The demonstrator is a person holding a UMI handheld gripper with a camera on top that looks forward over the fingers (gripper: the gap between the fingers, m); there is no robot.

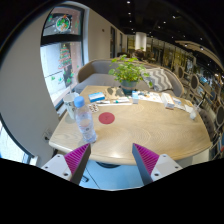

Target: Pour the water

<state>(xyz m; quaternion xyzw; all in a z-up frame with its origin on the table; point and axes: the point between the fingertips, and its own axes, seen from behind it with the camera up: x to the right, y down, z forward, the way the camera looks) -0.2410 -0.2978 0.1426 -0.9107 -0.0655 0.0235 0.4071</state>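
Observation:
A clear plastic water bottle (85, 118) with a pale cap stands on the round wooden table (150, 130), ahead of my left finger. A glass cup (113, 93) stands farther back near the table's middle, and a red coaster (106, 118) lies just right of the bottle. My gripper (112, 168) hangs off the table's near edge, open, with nothing between its magenta pads (76, 157). Below the fingers only the blue floor shows.
A potted green plant (128, 70) stands at the back of the table, with books and papers (165, 99) spread around it. Grey armchairs (95, 72) sit behind the table. A window (58, 60) fills the wall at the left.

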